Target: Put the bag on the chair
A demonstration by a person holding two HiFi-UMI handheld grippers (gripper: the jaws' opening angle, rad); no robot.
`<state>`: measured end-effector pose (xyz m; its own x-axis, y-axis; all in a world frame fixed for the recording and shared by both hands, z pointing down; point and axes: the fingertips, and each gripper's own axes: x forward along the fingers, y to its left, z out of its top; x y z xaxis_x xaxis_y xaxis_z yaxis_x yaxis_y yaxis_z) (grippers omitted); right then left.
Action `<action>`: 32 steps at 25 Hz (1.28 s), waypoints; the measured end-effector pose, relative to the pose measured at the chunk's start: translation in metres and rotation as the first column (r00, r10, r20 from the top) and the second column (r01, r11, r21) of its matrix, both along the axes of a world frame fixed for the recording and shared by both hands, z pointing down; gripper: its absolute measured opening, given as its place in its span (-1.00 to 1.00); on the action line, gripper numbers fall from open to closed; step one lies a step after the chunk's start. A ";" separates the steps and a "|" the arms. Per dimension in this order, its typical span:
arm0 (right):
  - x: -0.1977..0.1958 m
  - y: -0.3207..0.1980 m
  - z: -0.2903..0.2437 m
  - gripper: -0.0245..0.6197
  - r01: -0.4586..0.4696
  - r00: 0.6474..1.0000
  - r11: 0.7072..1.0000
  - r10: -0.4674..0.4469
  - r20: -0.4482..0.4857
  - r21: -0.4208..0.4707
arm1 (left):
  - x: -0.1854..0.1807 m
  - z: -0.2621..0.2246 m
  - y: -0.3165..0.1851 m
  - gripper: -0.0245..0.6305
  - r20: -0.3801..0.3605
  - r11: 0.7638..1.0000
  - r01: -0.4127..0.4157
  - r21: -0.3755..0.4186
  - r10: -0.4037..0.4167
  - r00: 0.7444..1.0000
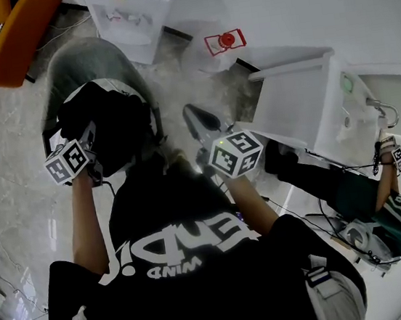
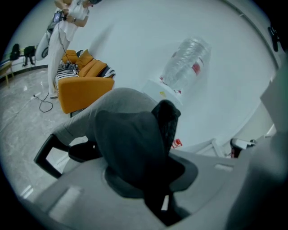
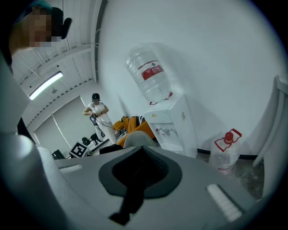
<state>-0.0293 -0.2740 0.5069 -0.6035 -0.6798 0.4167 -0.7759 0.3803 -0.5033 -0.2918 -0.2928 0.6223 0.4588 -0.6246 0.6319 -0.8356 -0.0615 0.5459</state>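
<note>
Pale floor (image 1: 13, 180) and white wall framed the scene. Your left gripper (image 1: 91, 149) had its jaws nearly together, pinching a fold of the black bag (image 1: 111, 123), which hung over the seat of the grey chair (image 1: 96, 59); contact with the seat was not discernible. Your right gripper (image 1: 196, 118) stood beside, jaws together and empty. Step in hand: placing. Next, probably: lower until the bag rests, then release.

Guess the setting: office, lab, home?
Probably an office or lab lounge: a water dispenser with a spare jug beside it, an orange sofa, and another person holding equipment.
</note>
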 end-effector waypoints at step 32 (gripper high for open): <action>-0.003 0.029 -0.024 -0.92 0.157 0.986 0.986 -0.159 0.042 0.055 | 0.003 -0.050 0.073 0.42 0.139 0.991 0.129 -0.014 -0.126 0.982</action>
<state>-0.0324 -0.2453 0.4825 -0.7226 -0.5943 0.3531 -0.6806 0.5227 -0.5133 -0.2886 -0.2194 0.5720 0.2842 -0.6570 0.6983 -0.9028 0.0620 0.4257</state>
